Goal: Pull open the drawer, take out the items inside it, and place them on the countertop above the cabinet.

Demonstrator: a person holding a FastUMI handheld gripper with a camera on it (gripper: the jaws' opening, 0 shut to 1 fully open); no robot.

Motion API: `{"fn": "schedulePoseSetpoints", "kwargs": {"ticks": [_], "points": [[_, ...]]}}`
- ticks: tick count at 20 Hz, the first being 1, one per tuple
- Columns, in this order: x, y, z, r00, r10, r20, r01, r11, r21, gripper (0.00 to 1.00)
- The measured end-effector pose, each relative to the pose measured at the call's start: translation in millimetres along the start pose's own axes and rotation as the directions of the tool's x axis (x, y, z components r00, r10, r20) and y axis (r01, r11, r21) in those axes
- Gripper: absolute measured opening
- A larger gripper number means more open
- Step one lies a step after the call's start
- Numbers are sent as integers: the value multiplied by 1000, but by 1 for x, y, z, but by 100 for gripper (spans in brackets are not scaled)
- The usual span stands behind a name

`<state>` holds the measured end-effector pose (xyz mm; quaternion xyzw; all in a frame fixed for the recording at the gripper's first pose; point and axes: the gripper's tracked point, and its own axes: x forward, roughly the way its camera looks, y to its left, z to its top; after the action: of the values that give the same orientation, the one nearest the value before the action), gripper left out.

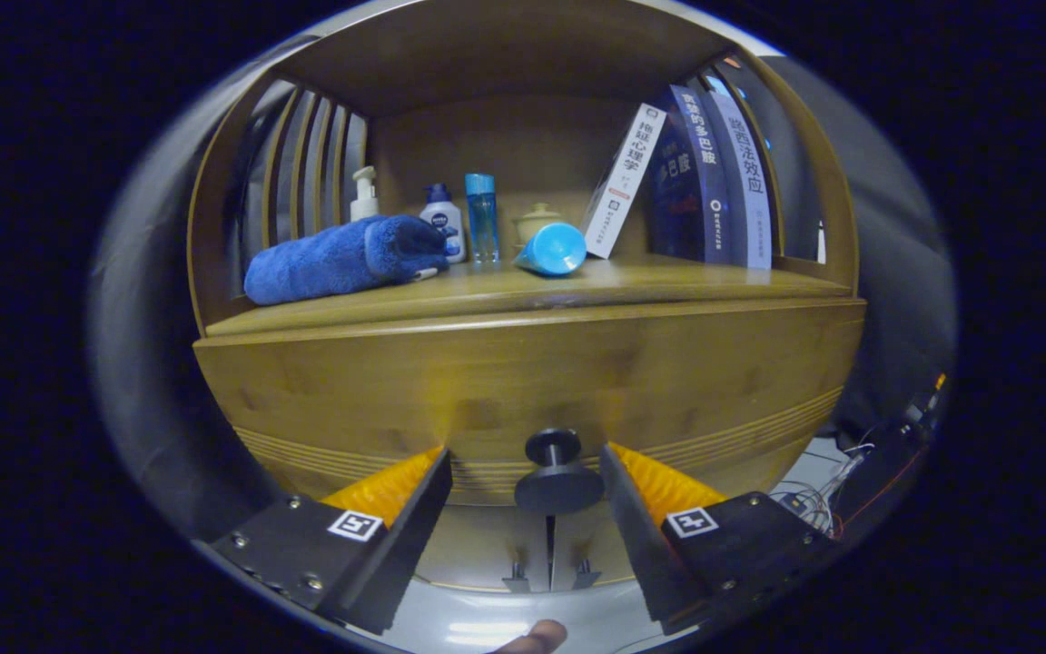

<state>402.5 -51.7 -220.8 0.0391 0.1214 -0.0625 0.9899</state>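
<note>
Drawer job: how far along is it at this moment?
Nothing looks done: the drawer sits shut, flush with the cabinet. In hand: the gripper is open, its fingers on either side of the knob, not yet pressing it. Left: close on the knob, pull the drawer open, lift out what is inside and set it on the countertop, which already holds a towel, bottles and books.

Cabinet (523, 372): wood, satin finish, grain visible; drawer front grooved along its lower edge. Drawer knob (557, 472): dark, smooth, matt. Towel (341, 259): blue plush cloth, rough nap. Bottle (481, 216): clear blue plastic, glossy. Tube (552, 250): smooth light-blue plastic. Books (714, 182): paper, glossy covers. Gripper (527, 490): fingers apart either side of the knob, ribbed pads (659, 481).
</note>
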Motion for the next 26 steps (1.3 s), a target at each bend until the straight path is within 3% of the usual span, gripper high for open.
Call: {"fn": "schedulePoseSetpoints", "kwargs": {"ticks": [7,18,26], "points": [[-13,5,8,1000,-3,8,3,1000,-12,99],[-129,9,66,995,-36,90,38,999,-13,99],[-220,25,141,982,-13,188,22,999,-49,99]]}}
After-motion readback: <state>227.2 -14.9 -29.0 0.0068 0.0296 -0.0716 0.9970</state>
